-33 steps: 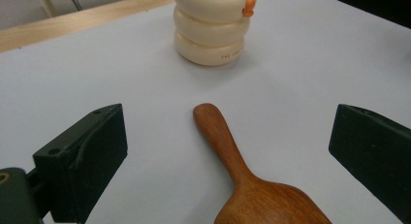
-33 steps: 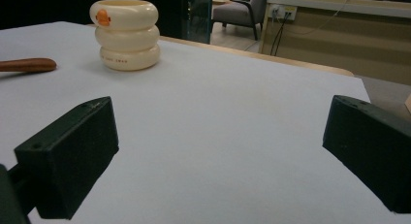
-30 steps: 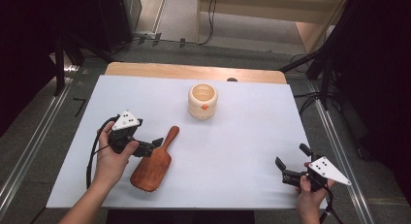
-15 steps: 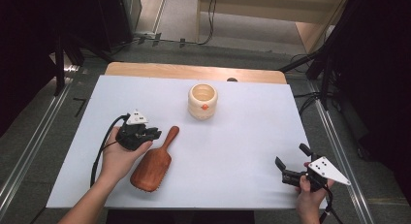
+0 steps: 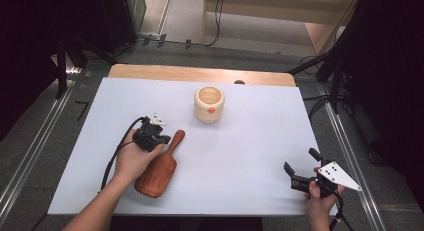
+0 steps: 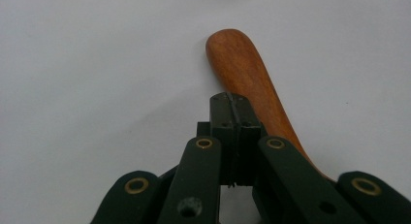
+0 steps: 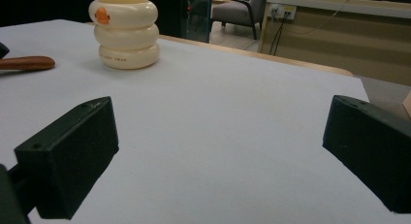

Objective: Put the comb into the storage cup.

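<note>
- The left gripper [image 5: 159, 137] sits in the person's left hand [image 5: 134, 158], to the left of and nearer the person than the cream cup [image 5: 209, 104], with its black cable looping off on the side away from the cup.
- In the left gripper view its fingers [image 6: 231, 118] are pressed together with no gap between the pads, and nothing is held between them. They sit low beside the brush handle; whether they touch the wood cannot be told.
- The wooden brush [image 5: 159, 166] lies flat on the white counter [image 5: 250, 151], left of the cup and nearer the person. Its narrow handle end points towards the cup, and its broad oval head lies farther from the cup, partly under the left hand.
- The cream cup stands upright, made of three stacked rings with a small orange mark on its side, well apart from the brush.
- The right gripper [image 5: 300, 172] is held far to the right of the cup, near the counter's front edge. Its fingers [image 7: 72, 151] are spread wide and empty, with bare counter between them.
</note>
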`<state>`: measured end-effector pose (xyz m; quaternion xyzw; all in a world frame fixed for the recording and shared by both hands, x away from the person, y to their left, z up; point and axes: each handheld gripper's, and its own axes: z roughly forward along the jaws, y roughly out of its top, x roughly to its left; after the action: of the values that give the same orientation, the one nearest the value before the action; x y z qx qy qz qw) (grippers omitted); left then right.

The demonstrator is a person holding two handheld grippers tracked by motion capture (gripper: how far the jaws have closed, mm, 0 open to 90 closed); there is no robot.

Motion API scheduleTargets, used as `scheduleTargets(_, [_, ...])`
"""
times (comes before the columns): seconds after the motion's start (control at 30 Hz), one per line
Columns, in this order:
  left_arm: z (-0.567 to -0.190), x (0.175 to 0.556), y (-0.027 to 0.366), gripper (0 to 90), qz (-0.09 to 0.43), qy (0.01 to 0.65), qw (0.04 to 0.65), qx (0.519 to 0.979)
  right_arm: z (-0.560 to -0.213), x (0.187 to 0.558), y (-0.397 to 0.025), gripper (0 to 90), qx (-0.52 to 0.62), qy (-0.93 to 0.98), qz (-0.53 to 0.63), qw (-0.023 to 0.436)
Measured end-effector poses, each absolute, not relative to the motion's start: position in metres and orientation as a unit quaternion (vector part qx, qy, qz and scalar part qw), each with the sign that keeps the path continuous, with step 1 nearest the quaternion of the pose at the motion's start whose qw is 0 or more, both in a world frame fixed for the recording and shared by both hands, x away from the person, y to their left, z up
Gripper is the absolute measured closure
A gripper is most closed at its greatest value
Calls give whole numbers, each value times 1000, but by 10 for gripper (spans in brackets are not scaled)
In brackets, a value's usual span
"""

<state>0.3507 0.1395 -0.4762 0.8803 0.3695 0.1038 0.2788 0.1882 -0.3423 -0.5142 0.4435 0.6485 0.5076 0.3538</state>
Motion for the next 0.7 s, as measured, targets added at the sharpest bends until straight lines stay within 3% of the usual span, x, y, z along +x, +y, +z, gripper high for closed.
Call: scheduleTargets(0.7, [-478, 343, 102, 900, 74, 296, 213, 928, -514, 188, -342, 0, 444, 649, 507, 352])
